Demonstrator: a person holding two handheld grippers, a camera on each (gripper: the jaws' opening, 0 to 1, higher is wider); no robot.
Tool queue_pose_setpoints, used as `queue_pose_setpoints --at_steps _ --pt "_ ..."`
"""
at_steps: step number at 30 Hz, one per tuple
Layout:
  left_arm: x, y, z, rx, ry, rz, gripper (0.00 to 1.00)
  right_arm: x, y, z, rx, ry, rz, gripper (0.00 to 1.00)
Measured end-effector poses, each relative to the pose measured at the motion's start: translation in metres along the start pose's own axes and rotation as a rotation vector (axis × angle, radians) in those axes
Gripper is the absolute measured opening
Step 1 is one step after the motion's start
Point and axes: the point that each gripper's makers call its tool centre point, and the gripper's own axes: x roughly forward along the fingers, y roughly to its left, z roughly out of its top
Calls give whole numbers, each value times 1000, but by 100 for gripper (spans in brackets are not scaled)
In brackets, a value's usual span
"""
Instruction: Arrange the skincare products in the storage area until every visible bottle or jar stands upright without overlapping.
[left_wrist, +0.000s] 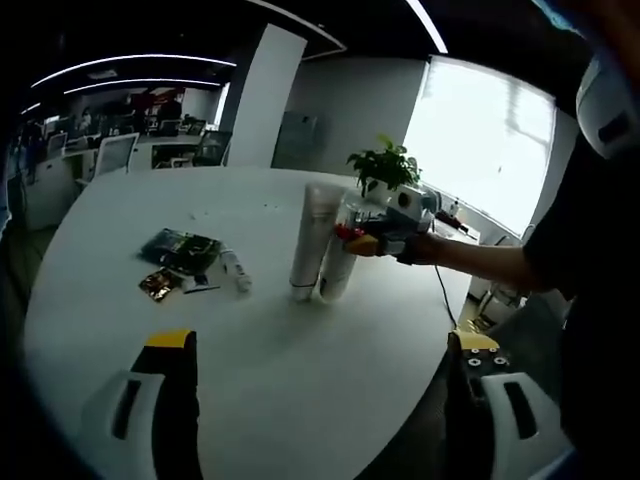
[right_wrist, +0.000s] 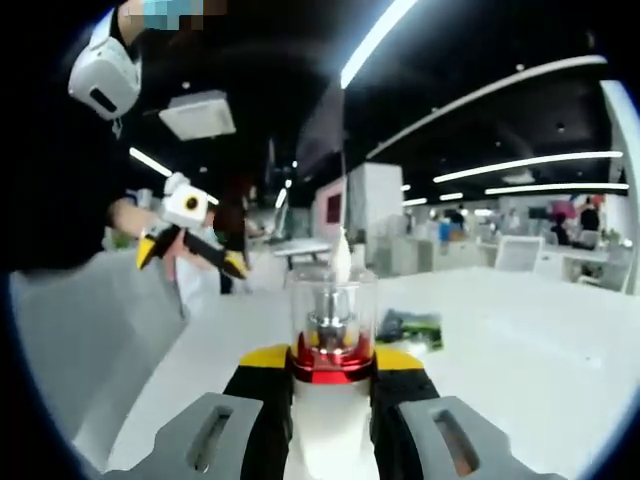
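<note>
Two tubes (left_wrist: 315, 240) near table edge (left_wrist: 440, 330).

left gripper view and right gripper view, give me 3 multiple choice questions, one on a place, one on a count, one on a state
1. Where do the sachets lie?
A. flat on the white table
B. on a chair
C. in a drawer

2. How many tall white tubes stand upright together?
A. five
B. two
C. none

3. How is the right gripper?
A. wide open over bare table
B. shut on a pump bottle with a clear cap
C. holding a sachet

Answers:
1. A, they lie flat to the left of the tubes.
2. B, a pair stands side by side.
3. B, its jaws press the bottle's red collar.
</note>
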Motion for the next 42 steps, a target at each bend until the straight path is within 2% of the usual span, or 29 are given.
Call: queue_pose_setpoints --at_steps 8,12,25,37,42 --pt "-2 4 -5 3 23 12 99 3 -7 0 -21 -6 13 20" --pt "-2 5 -7 2 28 14 99 -1 -19 -6 -32 -13 25 20" --pt "2 1 -11 10 49 12 98 3 0 1 -52 -60 58 21" --pt "3 -3 -15 12 59 4 98 4 3 2 -46 -54 53 21" --pt "3 -4 -15 15 63 3 98 3 3 0 -8 -54 43 22"
